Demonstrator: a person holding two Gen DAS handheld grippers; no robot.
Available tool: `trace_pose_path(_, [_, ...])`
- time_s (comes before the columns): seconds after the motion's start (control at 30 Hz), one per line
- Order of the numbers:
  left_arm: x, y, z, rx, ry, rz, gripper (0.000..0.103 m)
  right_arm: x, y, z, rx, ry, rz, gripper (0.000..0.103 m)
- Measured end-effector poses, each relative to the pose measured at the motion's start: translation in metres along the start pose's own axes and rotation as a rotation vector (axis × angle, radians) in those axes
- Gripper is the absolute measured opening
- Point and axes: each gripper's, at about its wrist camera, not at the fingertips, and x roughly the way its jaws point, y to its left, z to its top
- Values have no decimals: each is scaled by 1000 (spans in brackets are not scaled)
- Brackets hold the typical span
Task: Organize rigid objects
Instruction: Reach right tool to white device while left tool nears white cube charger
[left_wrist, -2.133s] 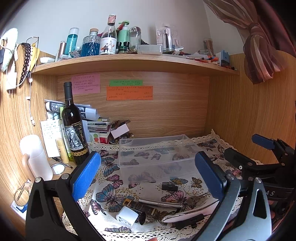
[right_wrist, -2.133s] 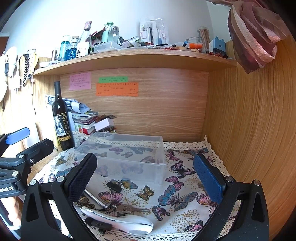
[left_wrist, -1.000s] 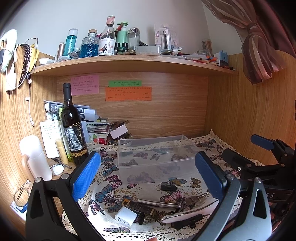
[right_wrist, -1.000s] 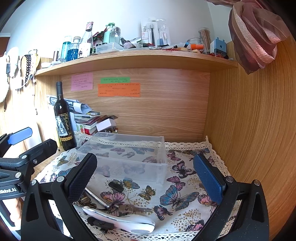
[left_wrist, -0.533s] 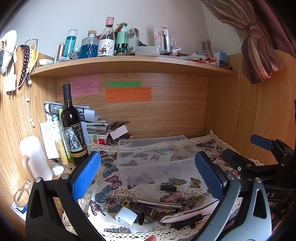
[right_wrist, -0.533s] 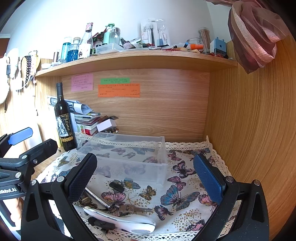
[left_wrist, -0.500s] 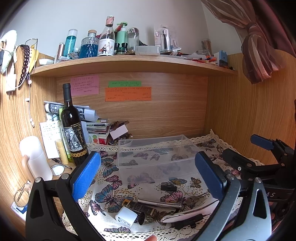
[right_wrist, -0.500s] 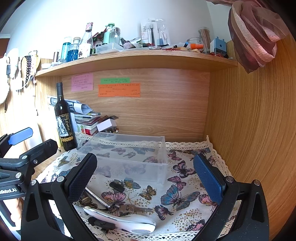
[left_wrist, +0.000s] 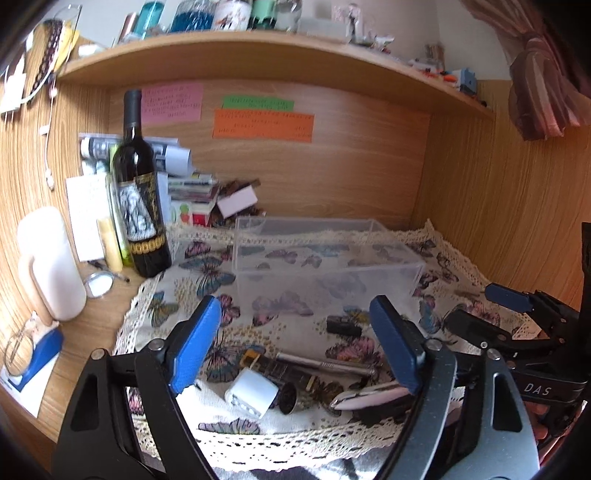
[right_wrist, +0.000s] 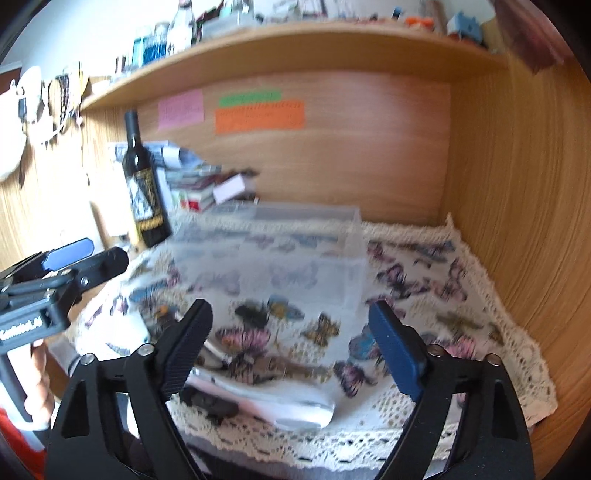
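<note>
desk nook inventory, as i see it over my two tools

- my left gripper (left_wrist: 295, 343): blue pads, jaws closing yet wide apart, gripping nothing; it hangs above the small items at the near edge of the cloth
- my right gripper (right_wrist: 291, 339): one black pad, one blue pad, jaws closing yet wide apart, nothing pressed between them; this view is blurred
- butterfly cloth (left_wrist: 207, 273): white with a lace border, covering the desk surface in the nook
- clear plastic box (left_wrist: 325, 254): open-topped, sitting on the cloth toward the back, nothing visible inside
- white charger cube (left_wrist: 251, 393): on the cloth near the front edge, between my left gripper's pads as the left camera sees it
- metal pen-like rod (left_wrist: 325, 363): lying flat just behind the cube, beside a dark barrel-shaped piece i cannot identify
- small black block (left_wrist: 343, 325): on the cloth between the rod and the box
- white curved device (right_wrist: 266, 400): lying near the lace edge, touching a black part at its left end
- wine bottle (left_wrist: 138, 195): upright at the left, off the cloth's back corner, beside stacked papers
- round mirror (left_wrist: 98, 284): flat on the bare wood, left of the cloth
- upper shelf (left_wrist: 258, 62): crowded with bottles
- sticky notes (left_wrist: 262, 123): pink, green and orange, on the back panel
</note>
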Motion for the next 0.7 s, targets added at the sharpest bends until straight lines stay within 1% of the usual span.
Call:
trace_pose_path(0.07, [6, 9, -9, -18, 43, 14, 75, 4, 1, -6, -4, 35, 12, 75])
trace_pose_path(0.2, [15, 25, -27, -59, 120, 20, 71, 11, 1, -19, -6, 91, 23, 75])
trace_pose_path(0.27, [18, 31, -36, -72, 156, 33, 71, 15, 1, -25, -2, 118, 29, 75])
trace_pose_path(0.33, [20, 35, -43, -83, 179, 35, 71, 20, 0, -32, 6, 148, 38, 75])
trace_pose_path(0.5, [25, 36, -56, -88, 231, 35, 71, 33, -1, -46, 21, 214, 23, 75])
trace_pose_path(0.6, [32, 35, -60, -78, 254, 38, 71, 37, -6, -52, 47, 228, 35, 75])
trace_pose_path(0.7, [40, 35, -61, -78, 258, 35, 71, 42, -9, -55, 64, 249, 46, 75])
